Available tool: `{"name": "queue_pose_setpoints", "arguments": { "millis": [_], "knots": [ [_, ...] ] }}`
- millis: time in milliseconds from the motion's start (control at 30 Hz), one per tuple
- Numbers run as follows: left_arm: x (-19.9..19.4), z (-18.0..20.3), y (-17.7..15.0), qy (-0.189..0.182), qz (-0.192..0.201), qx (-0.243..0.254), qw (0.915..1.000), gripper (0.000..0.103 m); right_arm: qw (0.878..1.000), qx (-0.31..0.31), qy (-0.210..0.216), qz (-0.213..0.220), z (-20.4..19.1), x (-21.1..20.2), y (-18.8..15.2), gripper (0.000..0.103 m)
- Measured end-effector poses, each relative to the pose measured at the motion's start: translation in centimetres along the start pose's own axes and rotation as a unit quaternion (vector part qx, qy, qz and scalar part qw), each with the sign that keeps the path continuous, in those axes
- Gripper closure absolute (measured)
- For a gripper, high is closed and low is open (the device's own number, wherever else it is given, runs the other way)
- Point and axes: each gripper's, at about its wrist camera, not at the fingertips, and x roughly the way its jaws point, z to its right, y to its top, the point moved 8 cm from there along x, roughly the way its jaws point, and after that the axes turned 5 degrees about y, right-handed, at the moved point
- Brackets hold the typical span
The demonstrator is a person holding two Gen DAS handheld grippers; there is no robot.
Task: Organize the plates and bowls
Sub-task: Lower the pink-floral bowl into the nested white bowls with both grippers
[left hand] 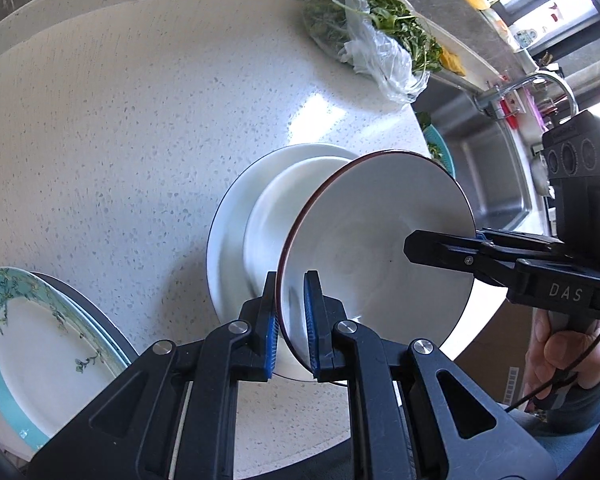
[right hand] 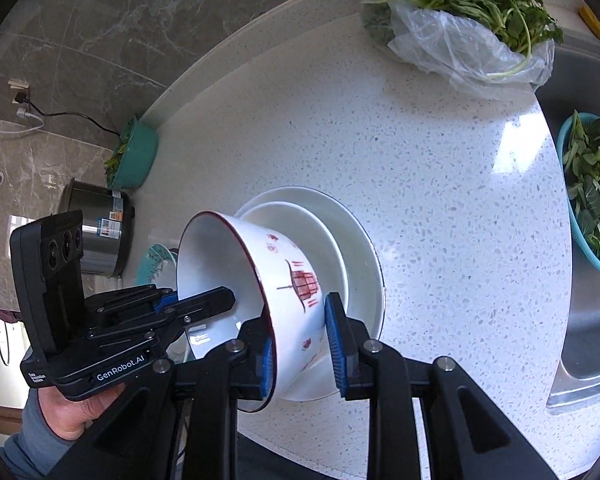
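Note:
A white bowl with a dark red rim and red drawings [left hand: 376, 248] [right hand: 288, 276] hangs tilted on its side above a stack of white plates [left hand: 236, 224] [right hand: 356, 232] on the speckled counter. My left gripper [left hand: 292, 324] is shut on the bowl's rim, one finger inside and one outside. My right gripper [right hand: 298, 328] straddles the opposite rim and wall; its jaws stand wider than the wall, so it looks open. It also shows in the left wrist view [left hand: 452, 248]. The left gripper shows in the right wrist view [right hand: 196, 304].
A teal-rimmed floral plate [left hand: 32, 340] lies on a dark plate at the left. A bag of greens [left hand: 380, 36] [right hand: 472, 16] sits at the back. The sink [left hand: 496, 172] holds a teal basket of greens [right hand: 592, 196]. A steel pot [right hand: 100, 224] and a teal tub [right hand: 136, 156] stand far left.

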Motion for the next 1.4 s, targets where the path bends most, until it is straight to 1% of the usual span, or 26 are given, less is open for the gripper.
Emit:
{"name": "queue_pose_setpoints", "arguments": {
  "millis": [100,233,333,500,800,867,933,1067,1133,1200,1400],
  "knots": [
    [0.6,0.0,0.2,0.004,-0.002,-0.001,1.0,0.093,1.0,-0.019,-0.019,-0.003,-0.3,0.7,0.0,0.077],
    [0.7,0.0,0.6,0.008,0.004,0.002,1.0,0.093,0.998,-0.043,-0.041,0.002,-0.6,1.0,0.4,0.08],
    [0.9,0.1,0.7,0.007,0.005,0.0,1.0,0.093,0.997,-0.057,-0.057,0.006,-0.7,1.0,0.5,0.081],
    [1.1,0.1,0.9,0.003,0.003,-0.005,1.0,0.093,0.998,-0.039,-0.042,0.005,-0.3,0.5,0.8,0.077],
    [1.2,0.2,1.3,0.002,0.008,-0.011,0.9999,0.093,0.999,-0.027,-0.025,-0.01,0.0,0.2,0.5,0.075],
    [1.2,0.3,1.4,0.004,0.008,-0.011,0.9999,0.093,0.999,-0.033,-0.029,-0.015,-0.1,0.3,0.3,0.075],
    [1.3,0.4,1.5,0.005,0.008,-0.01,0.9999,0.093,0.998,-0.045,-0.041,-0.021,-0.4,0.3,0.2,0.076],
    [1.4,0.6,1.5,0.01,0.01,-0.01,0.9999,0.093,0.992,-0.091,-0.084,-0.03,-1.0,0.6,0.2,0.079],
    [1.3,0.7,1.6,0.009,0.014,-0.011,0.9998,0.093,0.982,-0.132,-0.131,-0.024,-1.3,0.7,0.5,0.081],
    [1.3,0.7,1.8,0.01,0.012,-0.012,0.9998,0.093,0.976,-0.152,-0.153,-0.025,-1.2,0.9,0.8,0.083],
    [1.1,0.6,1.9,0.01,0.016,-0.015,0.9997,0.093,0.975,-0.164,-0.15,-0.028,-1.1,1.1,1.2,0.086]
  ]
}}
